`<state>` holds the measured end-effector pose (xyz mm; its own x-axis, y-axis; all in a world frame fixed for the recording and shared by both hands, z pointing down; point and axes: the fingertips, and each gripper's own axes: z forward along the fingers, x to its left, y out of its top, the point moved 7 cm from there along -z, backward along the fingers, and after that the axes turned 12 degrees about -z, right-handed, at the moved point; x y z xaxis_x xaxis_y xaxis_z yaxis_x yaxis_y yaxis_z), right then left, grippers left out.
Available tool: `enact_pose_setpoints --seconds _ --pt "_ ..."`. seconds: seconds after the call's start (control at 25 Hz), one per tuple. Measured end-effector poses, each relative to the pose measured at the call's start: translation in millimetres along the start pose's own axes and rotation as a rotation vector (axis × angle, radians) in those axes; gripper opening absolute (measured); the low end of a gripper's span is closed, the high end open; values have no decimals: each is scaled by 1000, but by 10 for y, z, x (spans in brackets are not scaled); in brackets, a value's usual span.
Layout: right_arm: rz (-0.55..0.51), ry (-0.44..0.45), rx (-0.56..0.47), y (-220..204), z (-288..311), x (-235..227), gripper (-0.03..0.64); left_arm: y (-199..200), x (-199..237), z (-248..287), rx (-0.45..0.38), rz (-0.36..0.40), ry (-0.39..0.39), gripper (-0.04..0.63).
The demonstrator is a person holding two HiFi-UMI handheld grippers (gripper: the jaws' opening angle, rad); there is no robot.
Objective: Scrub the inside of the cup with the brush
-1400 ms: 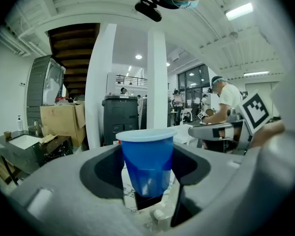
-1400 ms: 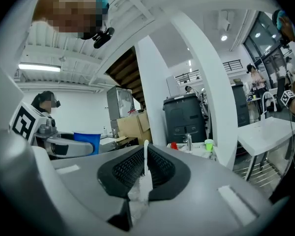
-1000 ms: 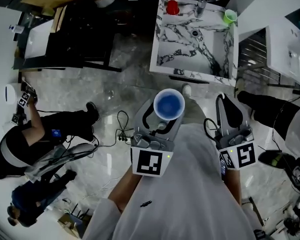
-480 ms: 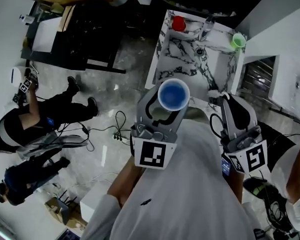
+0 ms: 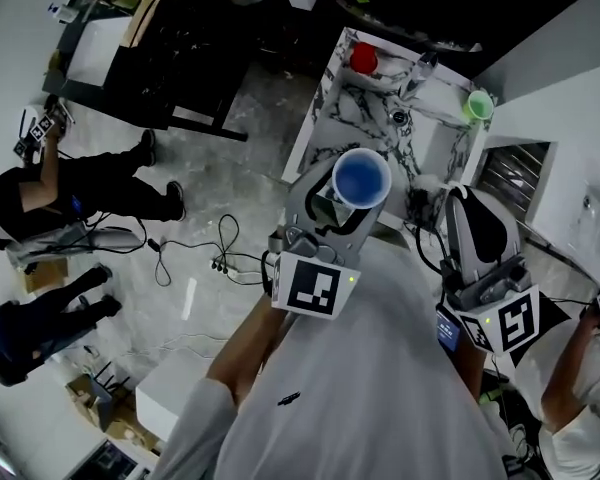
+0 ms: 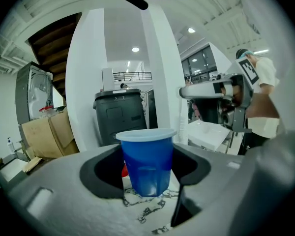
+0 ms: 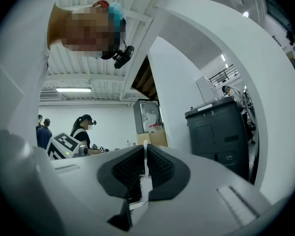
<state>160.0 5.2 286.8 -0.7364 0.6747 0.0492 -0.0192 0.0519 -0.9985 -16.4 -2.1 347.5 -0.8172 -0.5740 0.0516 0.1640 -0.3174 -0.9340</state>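
While the person stands at the marble sink unit (image 5: 332,120), two other people (image 5: 40,200) stand on the grey floor at the far left of the head view. Loose cables (image 5: 220,254) lie on the floor between them and the person.

The left gripper (image 5: 342,200) is raised in front of the torso. Its jaws are closed against the sides of a blue plastic cup (image 5: 361,179). The cup is upright, with its white-rimmed mouth open toward the head camera. It is held in the air at the near edge of the sink unit. In the left gripper view, the marbled surface shows below the base of the cup and a dark grey bin (image 6: 120,116) stands behind it.

On the far rim of the sink unit stand a red cup (image 5: 364,57), a clear bottle (image 5: 421,67) and a green cup (image 5: 479,105), in that order.

The right gripper (image 5: 464,208) is held just right of the sink unit, apart from the blue cup. In the right gripper view, its ribbed pads (image 7: 160,167) are clamped on a thin white brush (image 7: 144,180). The bristles show near the bottom of the pads. The brush is outside the cup and does not touch it.
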Motion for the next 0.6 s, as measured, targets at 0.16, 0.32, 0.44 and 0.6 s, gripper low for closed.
enact_pose_setpoints --seconds 0.16,0.32,0.44,0.6 --pt "-8 18 -18 87 32 -72 25 -11 19 92 -8 -9 8 285" --pt "-10 37 -58 192 90 -17 25 -43 90 83 -6 -31 25 285" --pt "17 62 -119 311 130 21 25 -48 81 75 -4 -8 14 285" --pt "55 102 -182 383 218 161 23 -90 51 19 -2 15 -35 285"
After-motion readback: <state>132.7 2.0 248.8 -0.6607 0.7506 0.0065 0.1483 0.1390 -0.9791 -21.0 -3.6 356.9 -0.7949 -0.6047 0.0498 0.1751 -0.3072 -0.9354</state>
